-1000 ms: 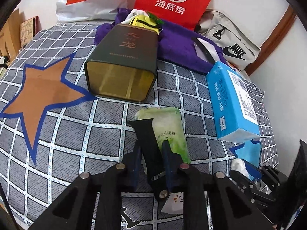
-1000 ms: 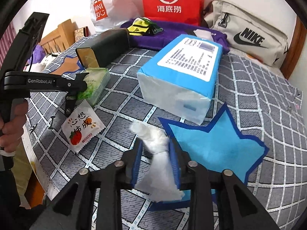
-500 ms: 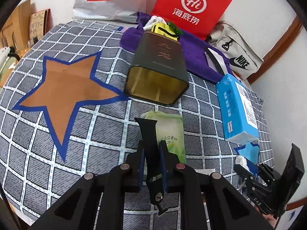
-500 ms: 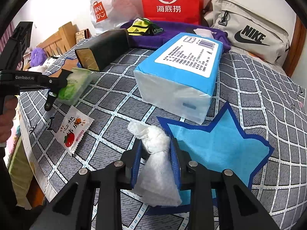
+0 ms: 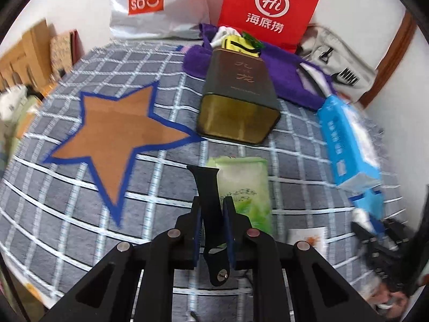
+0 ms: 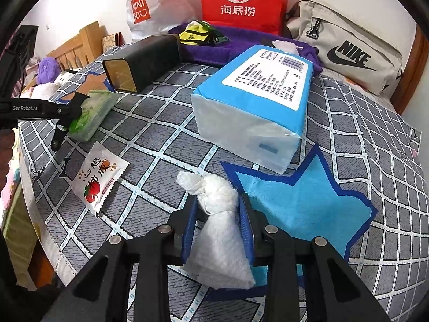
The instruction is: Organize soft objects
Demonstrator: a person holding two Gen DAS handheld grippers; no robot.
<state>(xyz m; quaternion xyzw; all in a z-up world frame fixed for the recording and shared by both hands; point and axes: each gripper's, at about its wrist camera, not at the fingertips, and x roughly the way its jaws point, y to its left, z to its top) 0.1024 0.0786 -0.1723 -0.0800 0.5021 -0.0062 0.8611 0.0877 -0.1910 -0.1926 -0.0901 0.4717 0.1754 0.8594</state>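
Note:
My left gripper [image 5: 211, 209] is shut on a black watch strap [image 5: 207, 187], held above the checked bedspread [image 5: 67, 214]; the strap's buckle end hangs below the pads. Just beyond it lies a green wet-wipe pack [image 5: 244, 187]. An orange star patch [image 5: 115, 136] lies to the left. In the right wrist view my right gripper [image 6: 217, 206] is shut on a white crumpled tissue [image 6: 217, 196] at the left edge of a blue star patch [image 6: 303, 209]. The left gripper [image 6: 67, 115] shows there at the far left, over the wipe pack [image 6: 91, 112].
A dark tin box [image 5: 238, 102] lies on its side behind the wipes. A big blue tissue pack [image 6: 254, 99] sits behind the blue star, and a fruit-print sachet [image 6: 99, 174] lies left of my right gripper. Purple towel [image 5: 289, 80], red bag [image 5: 268, 13], white bag and grey Nike bag line the back.
The left gripper has drawn back and to the left with the strap, bringing the orange star further into its view. The right gripper has stayed put with the tissue.

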